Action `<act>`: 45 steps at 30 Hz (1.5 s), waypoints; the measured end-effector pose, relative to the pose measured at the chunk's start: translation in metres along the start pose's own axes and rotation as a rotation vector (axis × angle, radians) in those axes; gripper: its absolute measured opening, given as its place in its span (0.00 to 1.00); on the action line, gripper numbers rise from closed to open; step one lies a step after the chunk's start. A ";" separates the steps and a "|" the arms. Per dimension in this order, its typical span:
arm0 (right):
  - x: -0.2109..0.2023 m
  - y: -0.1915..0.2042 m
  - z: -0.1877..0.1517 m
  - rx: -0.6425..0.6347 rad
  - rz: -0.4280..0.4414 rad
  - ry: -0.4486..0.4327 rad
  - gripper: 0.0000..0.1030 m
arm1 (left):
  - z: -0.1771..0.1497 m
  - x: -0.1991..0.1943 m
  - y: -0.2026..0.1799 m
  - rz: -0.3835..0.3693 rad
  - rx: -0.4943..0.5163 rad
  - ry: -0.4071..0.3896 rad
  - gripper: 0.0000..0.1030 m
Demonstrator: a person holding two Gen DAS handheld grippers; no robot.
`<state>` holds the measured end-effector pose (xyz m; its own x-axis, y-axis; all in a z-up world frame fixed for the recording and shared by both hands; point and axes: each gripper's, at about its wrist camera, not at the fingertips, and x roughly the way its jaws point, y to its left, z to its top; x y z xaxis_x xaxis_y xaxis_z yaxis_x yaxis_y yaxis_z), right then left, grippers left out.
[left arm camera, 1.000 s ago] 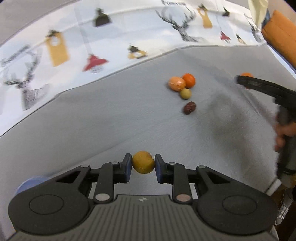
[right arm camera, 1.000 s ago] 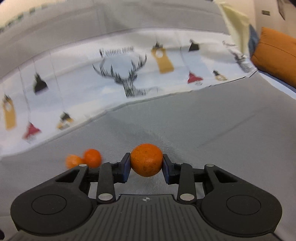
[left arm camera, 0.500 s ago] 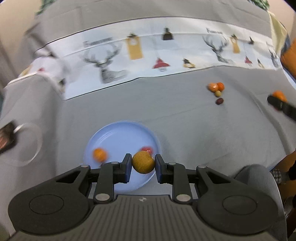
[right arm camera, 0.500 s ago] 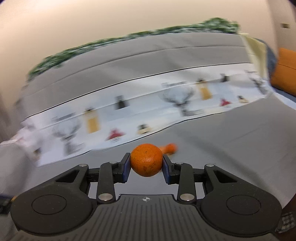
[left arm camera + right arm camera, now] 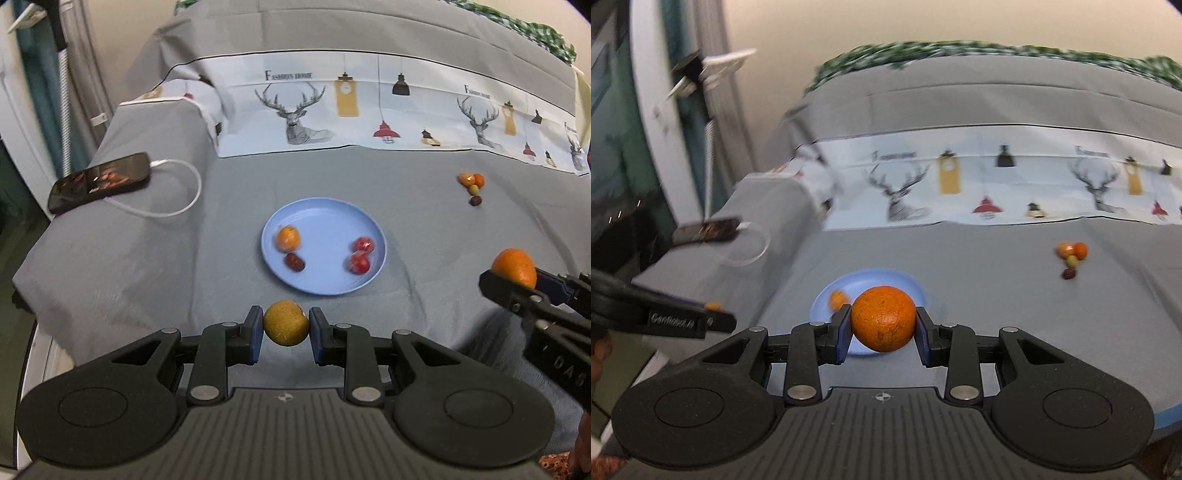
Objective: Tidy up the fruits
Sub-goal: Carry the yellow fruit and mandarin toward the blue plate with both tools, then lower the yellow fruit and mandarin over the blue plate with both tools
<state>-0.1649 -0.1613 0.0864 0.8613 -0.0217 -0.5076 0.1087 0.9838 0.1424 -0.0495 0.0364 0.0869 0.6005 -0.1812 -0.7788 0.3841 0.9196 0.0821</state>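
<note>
Closest to my left camera, the left gripper (image 5: 286, 328) has its pads pressed narrowly against a small yellow-brown fruit (image 5: 286, 323), which hangs clear of the grey bedcover (image 5: 147, 266); I judge it is lifted that way so it can travel without dragging. Off to that view's right edge, the right gripper (image 5: 882, 325) likewise pinches an orange fruit (image 5: 882, 318) from both sides, its fingers only as far apart as the fruit is wide. Each hand has one piece, so I read this as a double delivery.

Just beyond the left fingers lies the blue plate (image 5: 321, 214), flat on the cover. It already holds a small orange fruit (image 5: 288, 237) with a dark date-like one (image 5: 294, 262) just beside it on the left half, and two red fruits (image 5: 361, 254) touching each other on the right half. The bare middle looks like the sensible drop spot.

Farther back and to the right, well apart from the plate, a little heap of remaining fruits (image 5: 472, 186) waits to be collected. At far left a phone (image 5: 99, 181) sits on its white cable (image 5: 173, 206), clear of the work.
</note>
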 end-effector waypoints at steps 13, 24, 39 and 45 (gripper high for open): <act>-0.008 0.026 0.000 -0.075 -0.031 0.000 0.35 | -0.006 -0.006 0.013 -0.043 -0.013 -0.019 0.28; -0.002 0.029 -0.001 -0.077 -0.038 0.016 0.35 | -0.005 0.001 0.015 -0.047 -0.016 -0.003 0.28; 0.020 0.027 -0.001 -0.082 -0.029 0.079 0.35 | 0.000 0.025 0.017 -0.038 -0.016 0.049 0.28; 0.042 0.026 0.004 -0.093 -0.025 0.109 0.35 | 0.015 0.047 0.021 -0.027 -0.014 0.071 0.28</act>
<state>-0.1241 -0.1378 0.0726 0.7992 -0.0315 -0.6002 0.0782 0.9956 0.0518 -0.0031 0.0418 0.0616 0.5388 -0.1818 -0.8226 0.3893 0.9197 0.0517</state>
